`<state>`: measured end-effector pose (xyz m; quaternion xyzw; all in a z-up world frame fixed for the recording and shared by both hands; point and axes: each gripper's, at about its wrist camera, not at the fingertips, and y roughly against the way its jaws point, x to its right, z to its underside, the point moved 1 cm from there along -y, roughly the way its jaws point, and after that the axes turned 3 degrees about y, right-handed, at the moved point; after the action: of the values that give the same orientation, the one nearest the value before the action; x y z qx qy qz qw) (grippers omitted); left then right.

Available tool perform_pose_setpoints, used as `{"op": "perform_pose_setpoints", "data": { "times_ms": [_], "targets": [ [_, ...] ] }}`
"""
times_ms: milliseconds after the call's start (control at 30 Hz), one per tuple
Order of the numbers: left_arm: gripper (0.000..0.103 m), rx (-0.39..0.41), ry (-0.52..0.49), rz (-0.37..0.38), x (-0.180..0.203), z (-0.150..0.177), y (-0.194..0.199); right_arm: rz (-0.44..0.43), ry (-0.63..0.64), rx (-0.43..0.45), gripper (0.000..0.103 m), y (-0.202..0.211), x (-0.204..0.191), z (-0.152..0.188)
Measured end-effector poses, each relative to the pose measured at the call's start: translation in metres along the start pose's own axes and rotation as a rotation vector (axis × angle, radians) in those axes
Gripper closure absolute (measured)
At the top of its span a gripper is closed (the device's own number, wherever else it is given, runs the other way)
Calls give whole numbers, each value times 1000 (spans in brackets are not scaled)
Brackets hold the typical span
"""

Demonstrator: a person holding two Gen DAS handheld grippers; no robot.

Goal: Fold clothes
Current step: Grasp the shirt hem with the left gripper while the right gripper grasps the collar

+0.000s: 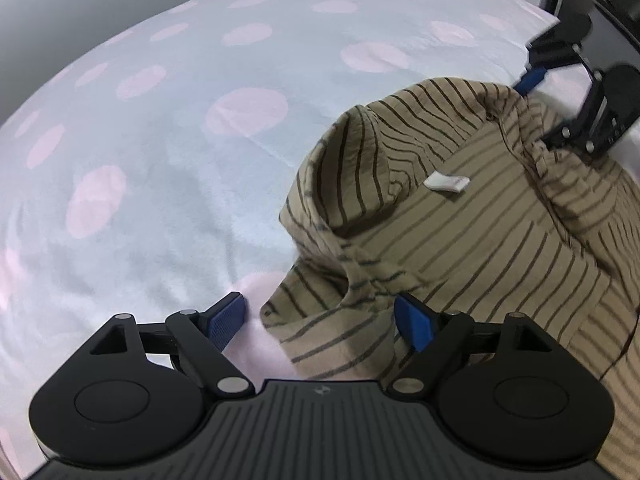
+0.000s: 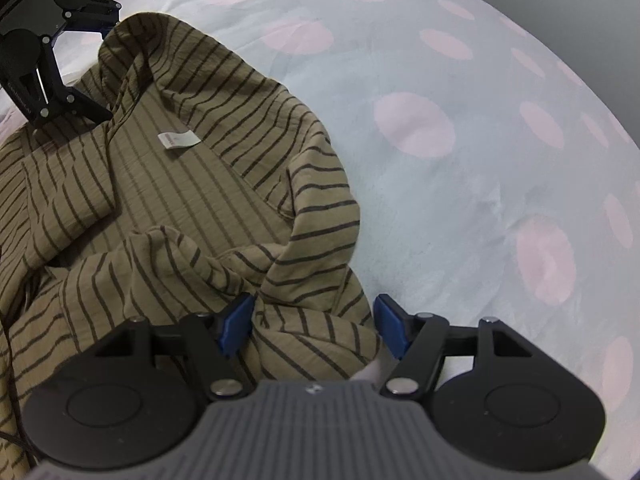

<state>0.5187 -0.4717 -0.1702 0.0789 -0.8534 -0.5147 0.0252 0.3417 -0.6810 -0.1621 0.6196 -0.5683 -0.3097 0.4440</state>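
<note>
Striped shirt lies rumpled on the spotted bedsheet, white tag up. Left gripper and right gripper gape wide, straddling hems near the tag, gripping nothing. Risk: pinching bunched layers, skewing the fold.

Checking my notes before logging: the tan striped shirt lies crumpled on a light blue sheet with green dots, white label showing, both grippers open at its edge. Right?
One thing is off: the dots on the sheet are pink, not green, as the right wrist view shows. The rest holds: the striped shirt lies crumpled with its white label showing, and the left gripper and right gripper are open at its edge.
</note>
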Motion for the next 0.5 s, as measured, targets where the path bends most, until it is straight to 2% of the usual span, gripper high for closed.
{"op": "perform_pose_setpoints", "data": {
  "times_ms": [67, 233, 300, 333, 367, 400, 433, 467, 500],
  "targets": [
    [31, -3, 14, 7, 1, -2, -1, -1, -1, 0, 39, 1, -3, 0],
    [53, -6, -15, 10, 10, -4, 2, -4, 2, 6, 58, 6, -13, 1],
    [59, -6, -22, 4, 14, -4, 3, -6, 3, 8, 72, 7, -16, 2],
    [67, -4, -25, -1, 17, -4, 3, -7, 3, 11, 77, 8, -19, 2],
    [76, 2, -24, -4, 19, -4, 5, -5, 3, 15, 86, 10, -22, 2],
    [80, 7, -23, -12, 23, -4, 6, 6, 6, 18, 91, 11, -26, 2],
    [90, 8, -25, -17, 26, -4, 6, 17, 8, 22, 92, 13, -29, 3],
    [95, 9, -28, -22, 30, -5, 7, 28, 10, 26, 93, 15, -33, 3],
    [96, 10, -35, -39, 35, -5, 9, 39, 9, 30, 94, 17, -35, 2]
  ]
}}
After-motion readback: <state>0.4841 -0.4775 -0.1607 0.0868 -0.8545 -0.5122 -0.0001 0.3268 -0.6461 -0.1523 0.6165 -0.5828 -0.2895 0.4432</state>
